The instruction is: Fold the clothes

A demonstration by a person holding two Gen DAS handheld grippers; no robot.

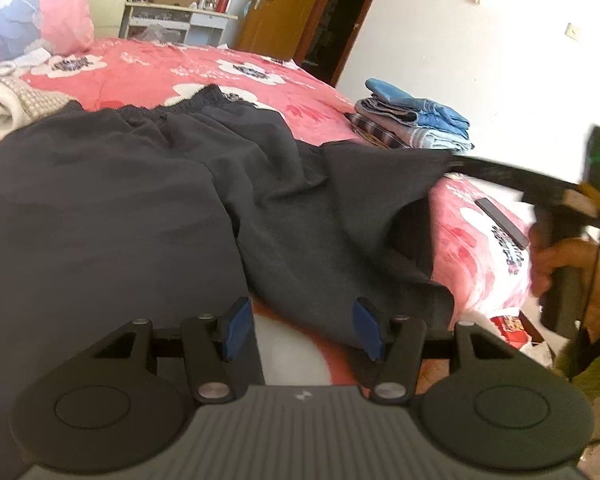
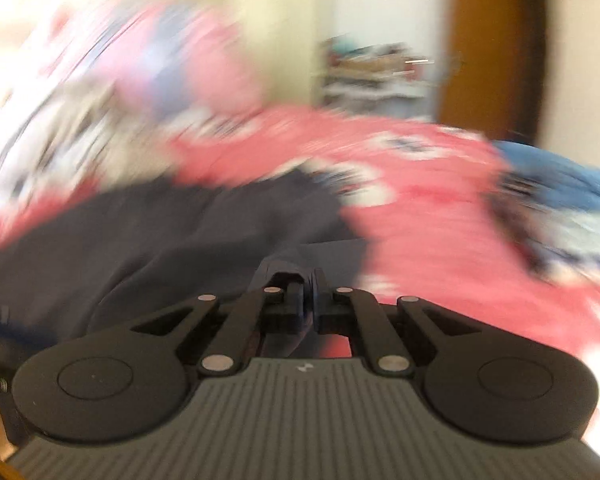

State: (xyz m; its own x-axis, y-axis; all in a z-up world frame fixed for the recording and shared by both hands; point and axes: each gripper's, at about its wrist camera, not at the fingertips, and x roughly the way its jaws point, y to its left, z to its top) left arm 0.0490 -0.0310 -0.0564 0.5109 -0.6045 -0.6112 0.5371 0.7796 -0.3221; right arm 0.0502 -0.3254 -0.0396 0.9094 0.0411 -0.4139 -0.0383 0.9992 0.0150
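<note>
Dark trousers (image 1: 148, 184) lie spread across the pink flowered bedspread (image 1: 228, 76) through the middle of the left wrist view, elastic waistband toward the upper centre. The left gripper (image 1: 302, 330) sits at the lower centre with its blue-padded fingers (image 1: 238, 326) spread apart, empty, over the near hem. The right gripper (image 2: 308, 300), lower centre of its blurred view, is pressed together on a fold of the dark fabric; folded jeans (image 1: 416, 120) are stacked at the right of the bed

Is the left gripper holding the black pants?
No, the left gripper is open, its blue pads spread apart above the black pants with no cloth clamped between them.
</note>
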